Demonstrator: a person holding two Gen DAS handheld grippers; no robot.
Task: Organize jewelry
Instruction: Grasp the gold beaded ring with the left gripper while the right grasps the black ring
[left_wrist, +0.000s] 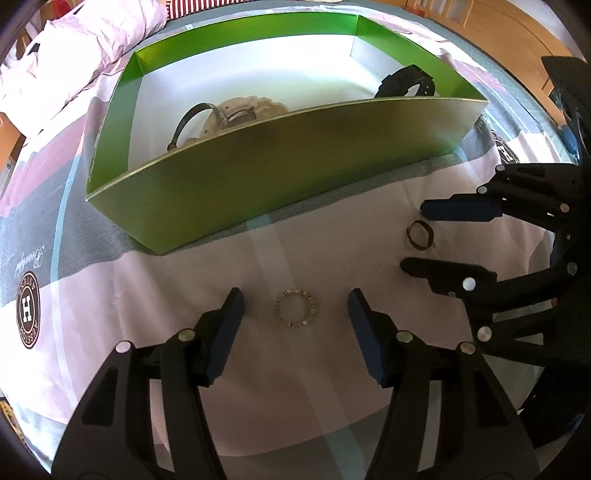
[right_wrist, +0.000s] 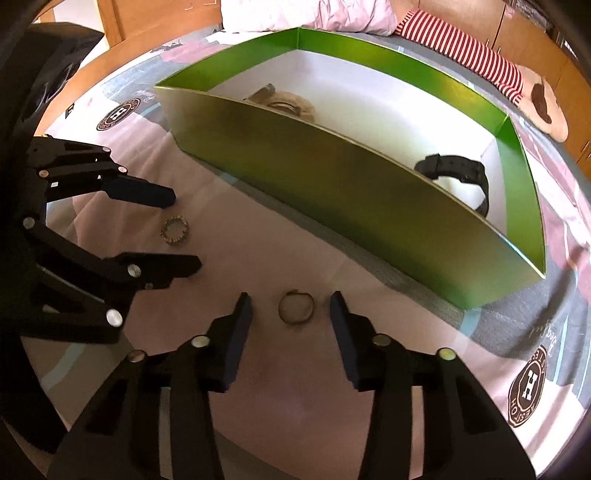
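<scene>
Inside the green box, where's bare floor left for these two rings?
Green box: its white floor is bare in the middle, between the beige jewelry pile and black watch. Both ends are crowded. Beaded ring and plain ring lie outside, on the bedsheet.

rings (left_wrist: 295, 309) before box (left_wrist: 280, 177), watches (left_wrist: 406, 83) inside

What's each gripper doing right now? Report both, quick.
Left gripper: open, holding nothing, beaded ring between its fingers, untouched.
Right gripper: open, holding nothing, plain ring between its fingers, untouched.
</scene>
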